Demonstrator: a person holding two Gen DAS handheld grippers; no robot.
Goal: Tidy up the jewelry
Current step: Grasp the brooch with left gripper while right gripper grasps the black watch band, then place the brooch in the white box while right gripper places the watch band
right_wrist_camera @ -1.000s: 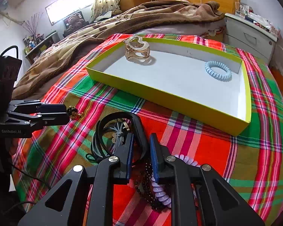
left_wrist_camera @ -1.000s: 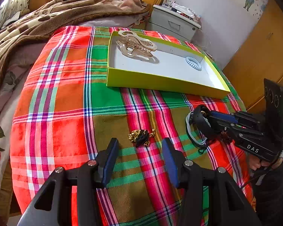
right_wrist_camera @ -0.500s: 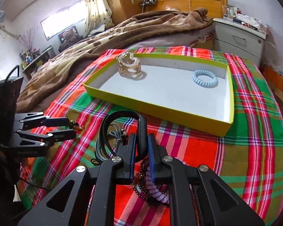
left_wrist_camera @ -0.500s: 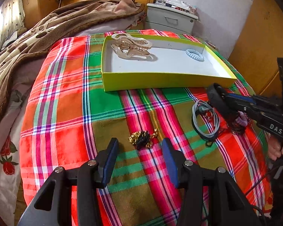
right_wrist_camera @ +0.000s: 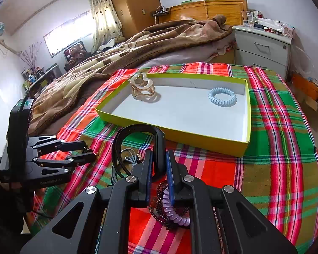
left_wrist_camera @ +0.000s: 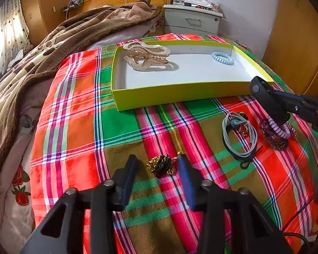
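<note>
yellow-green tray [left_wrist_camera: 180,97], red-green plaid cloth [left_wrist_camera: 120,127], black headband [right_wrist_camera: 137,131].

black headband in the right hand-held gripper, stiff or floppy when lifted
Probably stiff: the black headband keeps its arch, held by one end in the right hand-held gripper. Likely light, being thin. It may swing or pivot, since the grip is off-centre.

Bright daylight enters through the curtained window [right_wrist_camera: 74,36], which is blown out; colours look saturated; shadows are soft; fisheye bending curves the edges, with dark vignetted corners; focus is sharp throughout.
</note>
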